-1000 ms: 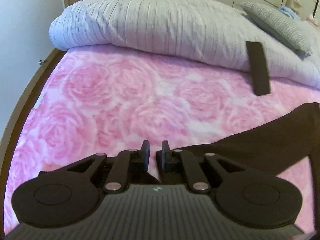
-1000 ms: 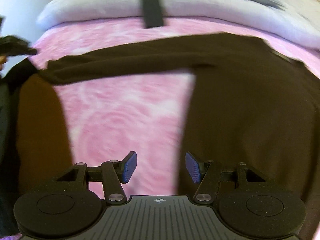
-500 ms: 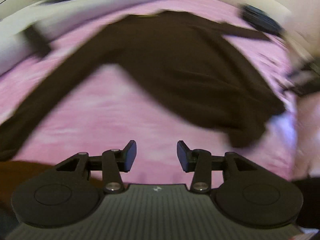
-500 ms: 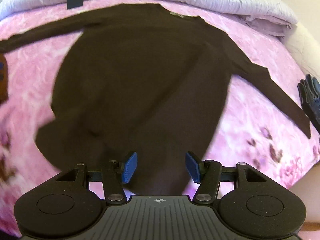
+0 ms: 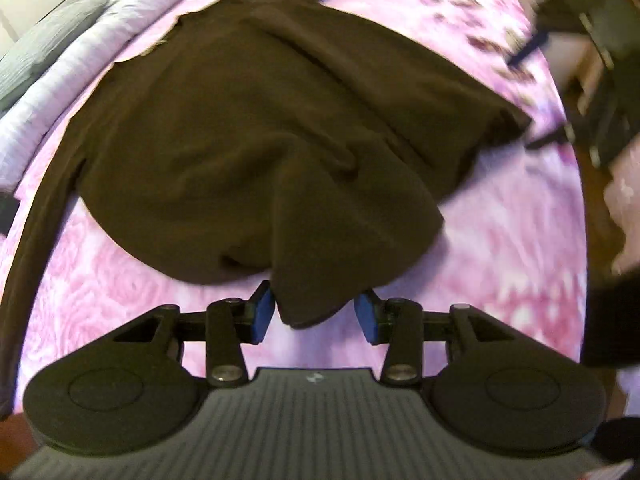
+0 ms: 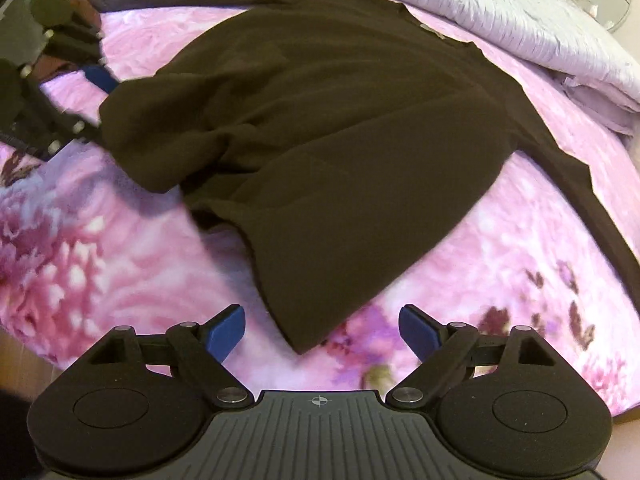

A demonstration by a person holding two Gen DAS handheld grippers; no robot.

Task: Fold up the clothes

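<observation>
Dark brown sweater (image 6: 340, 120) is lying spread on the pink floral bedspread (image 6: 100, 260). Left gripper (image 5: 316, 316) is straddling its hem corner, jaws apart. Right gripper (image 6: 322, 332) is hovering, jaws wide, at another hem corner.

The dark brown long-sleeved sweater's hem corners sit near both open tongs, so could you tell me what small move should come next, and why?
Probably close the left tongs on the corner of the dark brown long-sleeved sweater lying between their blue pads. The right tongs also stand open around the other hem corner, so both corners could then be lifted.
</observation>
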